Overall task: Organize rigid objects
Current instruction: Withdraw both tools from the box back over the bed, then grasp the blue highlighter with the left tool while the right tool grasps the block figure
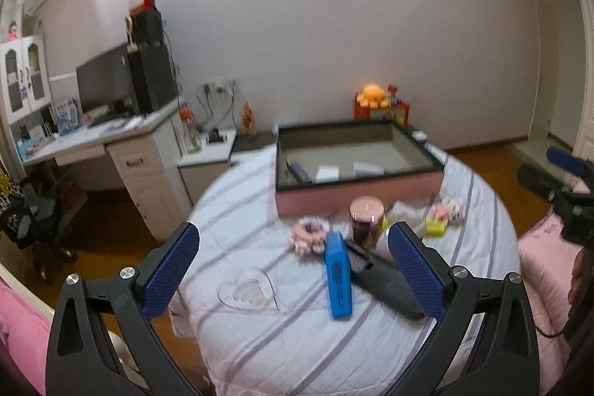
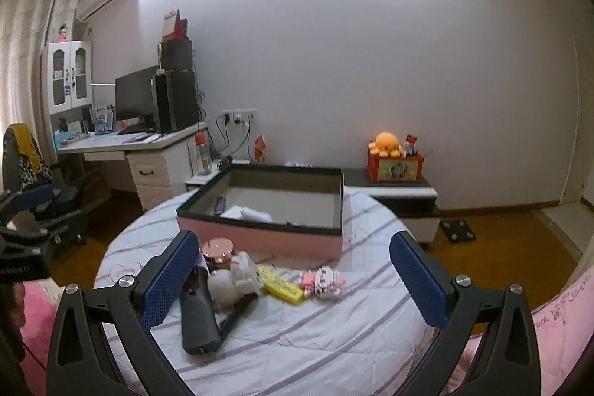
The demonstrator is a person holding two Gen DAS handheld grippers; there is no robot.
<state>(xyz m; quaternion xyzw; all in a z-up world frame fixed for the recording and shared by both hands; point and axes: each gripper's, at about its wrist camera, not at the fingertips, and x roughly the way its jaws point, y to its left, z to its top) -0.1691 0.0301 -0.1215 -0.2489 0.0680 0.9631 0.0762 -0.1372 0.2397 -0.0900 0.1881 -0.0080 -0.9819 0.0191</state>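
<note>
Clutter lies on a striped sheet before a pink box: a blue case, a dark handle, a pink-lidded jar, a yellow block and a pink toy. Left gripper hovers level above them, released, jaws wide around the blue case without touching. Right gripper hovers likewise, spread and empty, angled down toward the pile.

Right tool hanging wide open over the striped tabletop
Black handle, yellow box, pink block toy lie before the pink tray.
</note>
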